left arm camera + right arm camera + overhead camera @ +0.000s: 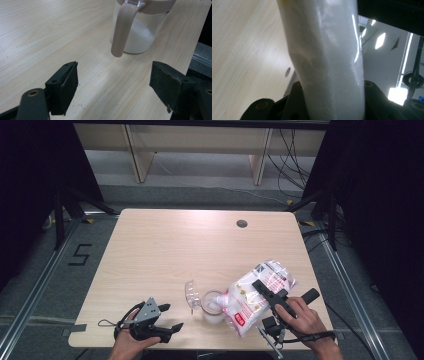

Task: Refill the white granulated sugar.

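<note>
A clear jar with a beige rim and handle stands near the table's front edge, with white granules in its bottom. In the left gripper view the jar is just ahead of my jaws. A white and red bag lies tilted with its lower end over the jar's mouth. My right gripper is shut on the bag, and the bag rises white between its jaws. My left gripper rests open on the table left of the jar, with nothing between its jaws.
A clear lid lies on the wooden table just left of the jar. A round cable hole sits at the far right. The table's right edge is close to the bag, and black stands flank the table.
</note>
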Demonstrator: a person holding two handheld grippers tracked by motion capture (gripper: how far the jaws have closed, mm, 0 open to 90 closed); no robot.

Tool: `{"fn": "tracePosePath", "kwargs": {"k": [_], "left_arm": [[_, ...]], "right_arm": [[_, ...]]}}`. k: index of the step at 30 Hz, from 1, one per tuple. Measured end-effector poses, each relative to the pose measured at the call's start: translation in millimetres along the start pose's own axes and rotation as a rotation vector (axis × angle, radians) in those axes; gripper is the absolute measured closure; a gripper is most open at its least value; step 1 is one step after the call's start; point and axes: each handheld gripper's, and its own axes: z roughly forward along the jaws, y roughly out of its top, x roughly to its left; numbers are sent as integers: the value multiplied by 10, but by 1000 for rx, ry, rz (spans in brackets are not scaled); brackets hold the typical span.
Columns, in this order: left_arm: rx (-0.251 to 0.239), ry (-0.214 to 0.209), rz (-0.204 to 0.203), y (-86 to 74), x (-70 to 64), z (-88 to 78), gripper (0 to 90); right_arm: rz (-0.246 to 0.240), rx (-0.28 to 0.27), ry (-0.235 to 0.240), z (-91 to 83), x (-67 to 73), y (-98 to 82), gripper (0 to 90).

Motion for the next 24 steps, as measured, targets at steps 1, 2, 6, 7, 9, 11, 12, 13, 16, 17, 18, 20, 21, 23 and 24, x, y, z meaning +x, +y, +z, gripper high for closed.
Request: {"fn": "tracePosePath", "kwargs": {"k": [1, 2, 6, 7, 9, 11, 12, 13, 16, 17, 18, 20, 21, 23, 24], "left_arm": [[2, 2, -25, -6, -12, 3, 222], [4, 2, -21, -4, -10, 1, 222], [2, 4, -21, -4, -11, -3, 222], [3, 4, -20, -4, -10, -4, 222], [-12, -4, -33, -4, -23, 2, 223], [-12, 0, -33, -3, -21, 1, 224], [-12, 0, -35, -3, -22, 0, 224], [-17, -3, -39, -3, -25, 2, 224], [-12, 0, -33, -3, -21, 0, 224], [-14, 4, -34, -3, -24, -1, 224], [-14, 4, -33, -3, -24, -2, 224], [-14, 5, -32, -3, -23, -4, 224], [-13, 5, -33, -3, -23, -4, 224], [-14, 5, -33, -3, -23, -3, 224], [-15, 4, -33, -2, -24, -2, 224]], "right_arm": [[12, -4, 6, 3, 3, -5, 735], [18, 1, 8, 0, 6, -7, 735], [44, -10, 10, 2, 10, -31, 736], [71, -9, 13, 1, 25, -42, 736], [83, -14, 18, 6, 32, -56, 737], [110, -29, 13, 7, 38, -71, 739], [133, -27, 20, 1, 52, -77, 740], [142, -30, 21, 0, 59, -80, 741], [136, -43, 18, 9, 53, -90, 741], [158, -39, 26, 7, 67, -96, 741], [193, -32, 33, 3, 92, -100, 741], [162, -47, 20, 10, 64, -114, 741], [195, -33, 32, 0, 84, -118, 741], [189, -53, 20, 10, 70, -132, 741], [208, -52, 23, 9, 79, -135, 741]]}}
